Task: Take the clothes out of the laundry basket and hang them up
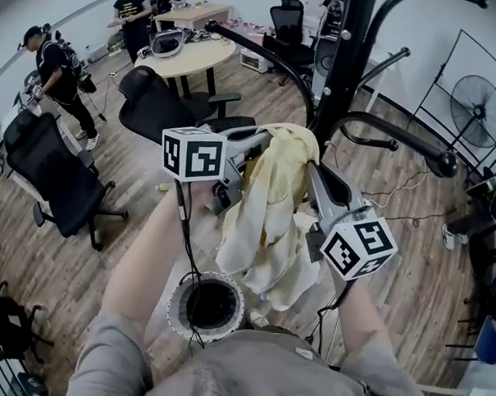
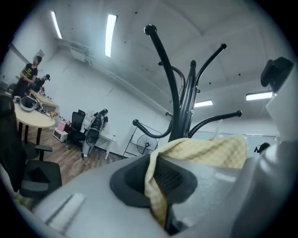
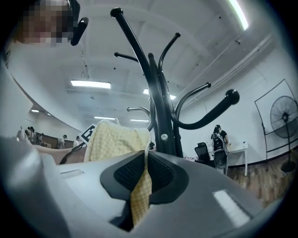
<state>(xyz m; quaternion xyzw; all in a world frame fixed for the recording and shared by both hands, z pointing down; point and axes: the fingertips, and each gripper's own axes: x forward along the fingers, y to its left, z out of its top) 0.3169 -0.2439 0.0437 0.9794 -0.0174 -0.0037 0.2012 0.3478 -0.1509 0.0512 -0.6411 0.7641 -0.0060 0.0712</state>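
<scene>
Gripping the yellow checked garment (image 1: 271, 206) by its upper edge, both tools hold it lifted in front of the black coat stand (image 1: 346, 50). In the left gripper view, the left tool (image 2: 158, 186) has its jaws closed tight on a fold of the cloth. The fabric runs down between the dark pads and bunches over the top of the right-hand jaw. In the right gripper view, the right tool (image 3: 142, 179) is likewise clamped shut on the garment. A narrow strip hangs down through the pinch, and the rest is heaped above and to the left of the jaws.

From the head view, the garment spans the gap between the two tools and drapes down in loose folds below them. Its top lies just beside one curved arm of the stand, though contact cannot be told. The round, white-rimmed laundry basket (image 1: 176, 305) sits on the wooden floor (image 1: 106, 261) beneath the hanging cloth, between the person's forearms.
</scene>
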